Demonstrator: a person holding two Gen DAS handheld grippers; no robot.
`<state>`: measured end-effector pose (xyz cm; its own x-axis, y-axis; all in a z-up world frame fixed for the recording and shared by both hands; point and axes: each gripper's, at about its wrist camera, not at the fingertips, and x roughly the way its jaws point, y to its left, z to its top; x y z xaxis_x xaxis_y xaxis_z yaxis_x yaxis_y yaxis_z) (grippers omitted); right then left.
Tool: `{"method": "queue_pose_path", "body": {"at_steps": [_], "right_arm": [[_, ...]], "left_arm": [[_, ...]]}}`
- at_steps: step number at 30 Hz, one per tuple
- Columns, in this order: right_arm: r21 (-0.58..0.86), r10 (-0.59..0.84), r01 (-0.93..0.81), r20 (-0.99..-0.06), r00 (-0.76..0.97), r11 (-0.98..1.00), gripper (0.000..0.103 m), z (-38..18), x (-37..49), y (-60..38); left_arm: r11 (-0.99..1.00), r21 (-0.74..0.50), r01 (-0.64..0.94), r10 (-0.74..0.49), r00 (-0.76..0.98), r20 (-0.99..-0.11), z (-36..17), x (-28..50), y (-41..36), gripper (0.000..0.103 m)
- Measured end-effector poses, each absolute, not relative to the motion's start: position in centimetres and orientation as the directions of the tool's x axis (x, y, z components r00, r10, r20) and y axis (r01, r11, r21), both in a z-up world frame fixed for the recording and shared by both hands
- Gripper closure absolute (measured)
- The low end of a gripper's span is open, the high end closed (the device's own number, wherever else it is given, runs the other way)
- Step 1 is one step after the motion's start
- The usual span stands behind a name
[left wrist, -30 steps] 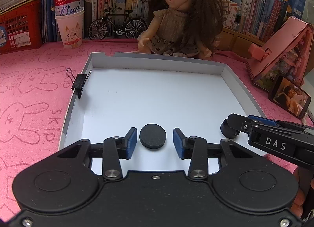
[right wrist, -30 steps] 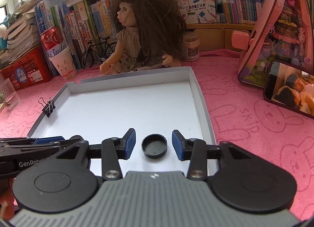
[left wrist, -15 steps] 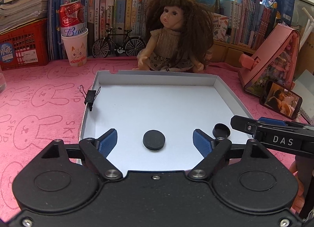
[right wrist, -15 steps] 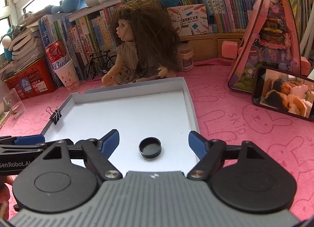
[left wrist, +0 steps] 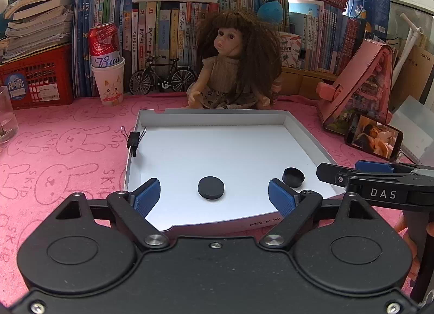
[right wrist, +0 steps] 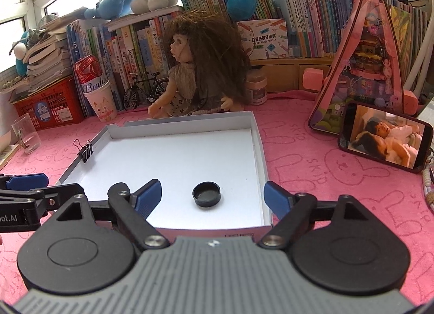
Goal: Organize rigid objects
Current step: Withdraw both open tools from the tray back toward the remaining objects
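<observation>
A flat black disc (left wrist: 211,187) lies in the white shallow tray (left wrist: 217,118) near its front edge. A black cap (left wrist: 293,177), open side up, lies in the tray's front right corner; it also shows in the right wrist view (right wrist: 206,194). My left gripper (left wrist: 214,198) is wide open and empty, raised behind the disc. My right gripper (right wrist: 213,196) is wide open and empty, raised behind the cap. A black binder clip (left wrist: 133,139) is clipped on the tray's left wall.
A doll (left wrist: 236,61) sits behind the tray. A can in a paper cup (left wrist: 107,69), a model bicycle (left wrist: 162,76), a red basket (left wrist: 35,78) and books line the back. A pink toy house (right wrist: 363,69) and a phone (right wrist: 385,137) stand at the right. A glass (right wrist: 25,137) stands at the left.
Both grippers have opened wide, letting go of the disc and the cap, and have pulled back and up from the tray. The disc and cap lie where they were put.
</observation>
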<state>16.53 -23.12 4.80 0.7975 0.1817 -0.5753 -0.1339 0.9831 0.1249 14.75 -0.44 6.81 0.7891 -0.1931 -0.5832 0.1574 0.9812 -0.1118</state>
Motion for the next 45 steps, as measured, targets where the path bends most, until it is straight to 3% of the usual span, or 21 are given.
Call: {"method": "queue_pose_path", "body": {"at_steps": [23,45], "right_arm": [[0.078,0.19,-0.175,-0.536,0.823,0.981,0.01,5.8,12.7,-22.8],[0.013,0.189,-0.213,-0.519,0.834,0.977,0.007,2.7,5.7,-23.4]], "left_arm": [[0.979,-0.086,0.187,-0.204,0.821,-0.533,6.9,10.1,0.0,0.017],[0.974,-0.083,0.212,-0.222,0.805,-0.55,3.5,3.4,1.4,0.018]]}}
